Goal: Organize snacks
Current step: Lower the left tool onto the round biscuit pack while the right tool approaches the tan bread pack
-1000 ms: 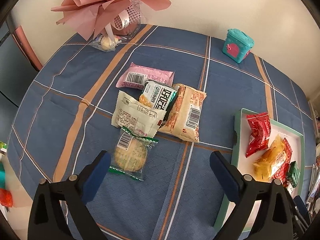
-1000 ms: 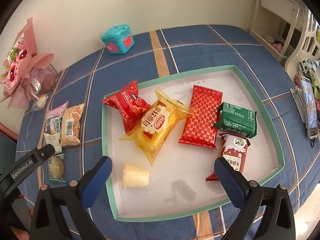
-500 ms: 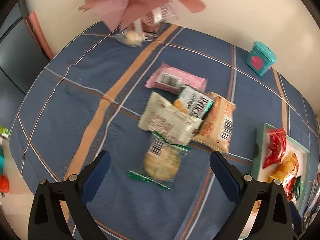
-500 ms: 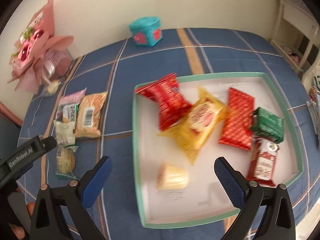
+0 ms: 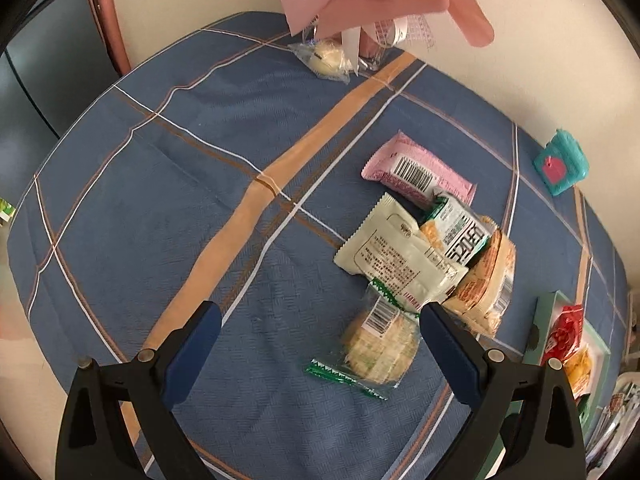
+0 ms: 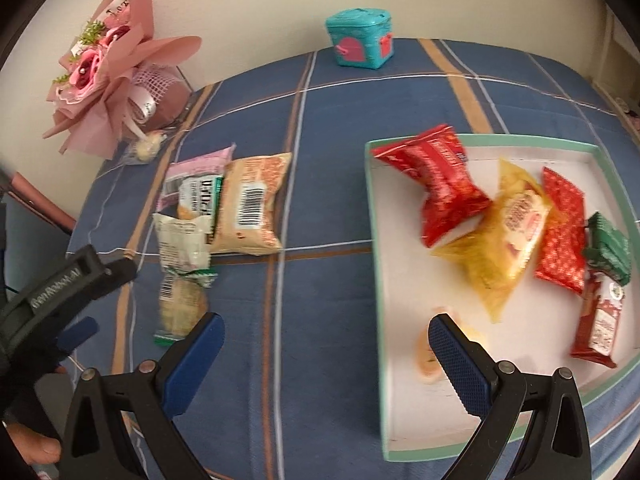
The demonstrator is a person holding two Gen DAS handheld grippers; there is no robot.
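Several snack packets lie in a loose pile on the blue plaid cloth: a round cracker [image 5: 378, 346] in clear wrap, a pale green packet [image 5: 394, 256], a white-green packet [image 5: 460, 228], an orange packet [image 5: 486, 290] and a pink bar [image 5: 418, 172]. My left gripper [image 5: 320, 342] hangs open above the cloth, its right finger beside the cracker. In the right wrist view the same pile [image 6: 224, 208] sits left of a white tray [image 6: 378, 264] with a green rim, which holds red, yellow and green packets and a small cup. My right gripper [image 6: 326, 354] is open over the cloth by the tray's left rim.
A pink bouquet [image 6: 116, 72] stands at the back left with a small wrapped ball [image 5: 330, 58] at its foot. A teal box [image 6: 360, 38] sits by the wall. The left gripper's black body [image 6: 60, 292] shows at the right view's left edge.
Both grippers have swung left. The snack pile has slid right in the left view; the tray has slid right in the right view. Both stay open and hold nothing.
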